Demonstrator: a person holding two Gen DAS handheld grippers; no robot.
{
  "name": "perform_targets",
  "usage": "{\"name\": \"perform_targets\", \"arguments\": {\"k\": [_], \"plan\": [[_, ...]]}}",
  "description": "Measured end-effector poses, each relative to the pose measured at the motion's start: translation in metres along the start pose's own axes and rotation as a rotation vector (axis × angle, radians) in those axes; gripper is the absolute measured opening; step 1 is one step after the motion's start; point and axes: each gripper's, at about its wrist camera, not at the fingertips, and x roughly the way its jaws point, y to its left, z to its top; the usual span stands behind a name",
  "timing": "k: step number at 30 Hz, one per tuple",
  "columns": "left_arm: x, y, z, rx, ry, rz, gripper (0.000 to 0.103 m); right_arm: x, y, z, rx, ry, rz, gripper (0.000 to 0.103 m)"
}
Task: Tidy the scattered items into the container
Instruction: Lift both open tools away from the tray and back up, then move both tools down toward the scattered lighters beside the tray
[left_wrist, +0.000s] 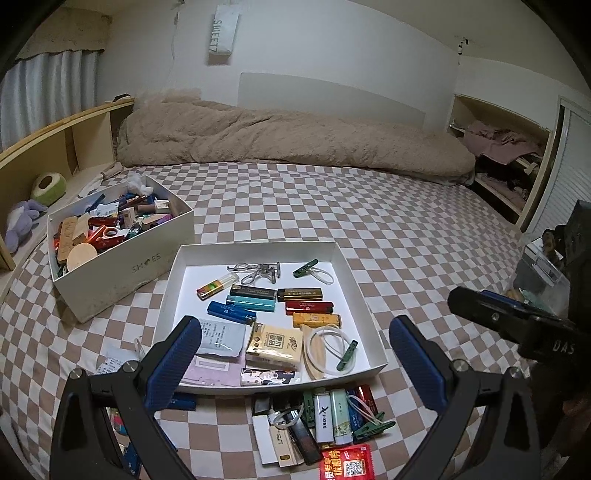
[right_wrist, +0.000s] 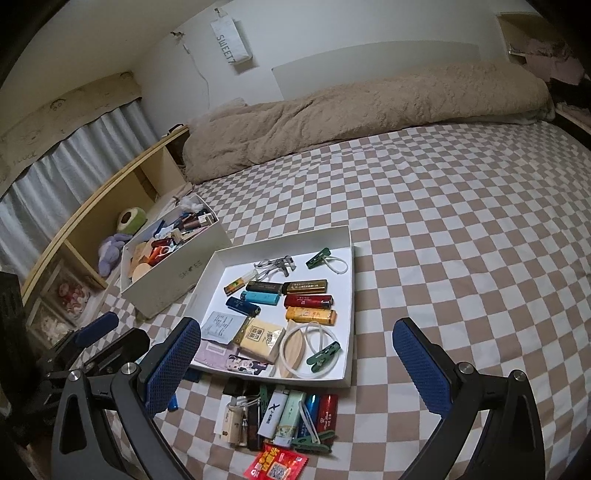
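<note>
While both held wide and empty: lighter pile below-centre of right gripper, long axes pointing toward tray; left gripper comparably near.

Open checkered bedsheet right of tray; shoebox left.

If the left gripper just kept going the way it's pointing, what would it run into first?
Most likely the near wall of the shallow white tray, or the packets just inside it: the left gripper is open and empty, and the tray sits between its fingers in its own view. Depth is hard to judge through the fisheye.
</note>
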Motion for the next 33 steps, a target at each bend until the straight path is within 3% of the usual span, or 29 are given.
{"name": "perform_targets", "arguments": {"k": [17,33], "plan": [[0.005,0.051,-0.02,-0.059,0.039,0.07,0.102,0.013,0.013,-0.023,-0.05,0.023,-0.03,0.103],[-0.004,0.083,-0.059,-0.094,0.064,0.036,0.102,0.018,0.033,-0.06,-0.059,0.032,-0.027,0.103]]}}
